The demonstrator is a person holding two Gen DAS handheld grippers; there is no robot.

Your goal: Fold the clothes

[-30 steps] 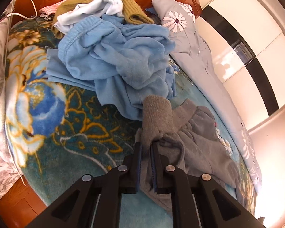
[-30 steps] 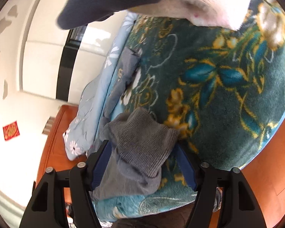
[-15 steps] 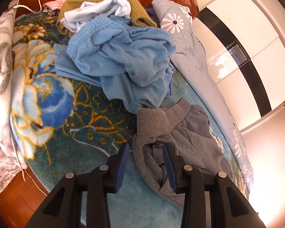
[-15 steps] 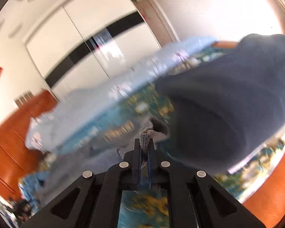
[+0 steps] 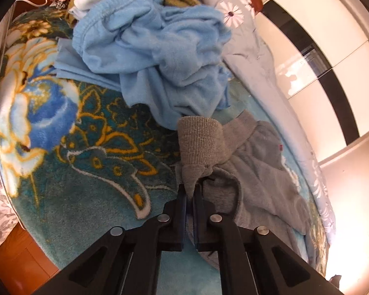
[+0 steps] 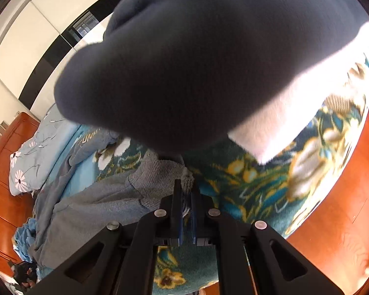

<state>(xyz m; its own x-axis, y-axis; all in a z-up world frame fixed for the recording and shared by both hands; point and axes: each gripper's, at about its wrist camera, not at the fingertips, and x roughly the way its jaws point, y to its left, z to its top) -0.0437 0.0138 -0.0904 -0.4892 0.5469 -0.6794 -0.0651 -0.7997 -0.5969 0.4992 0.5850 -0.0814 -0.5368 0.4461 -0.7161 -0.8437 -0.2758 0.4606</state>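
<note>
Both grippers are clamped on the grey sweatpants [image 5: 263,172], the left gripper [image 5: 190,191] pinching the ribbed cuff [image 5: 199,142] and the right gripper [image 6: 185,191] a knit edge, the garment lying on the floral bed blanket [image 5: 98,147] beside a light-blue clothes heap [image 5: 160,49].

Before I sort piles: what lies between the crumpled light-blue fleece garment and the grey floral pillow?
Nothing: the crumpled light-blue fleece garment overlaps the grey floral pillow; left wrist view.
</note>
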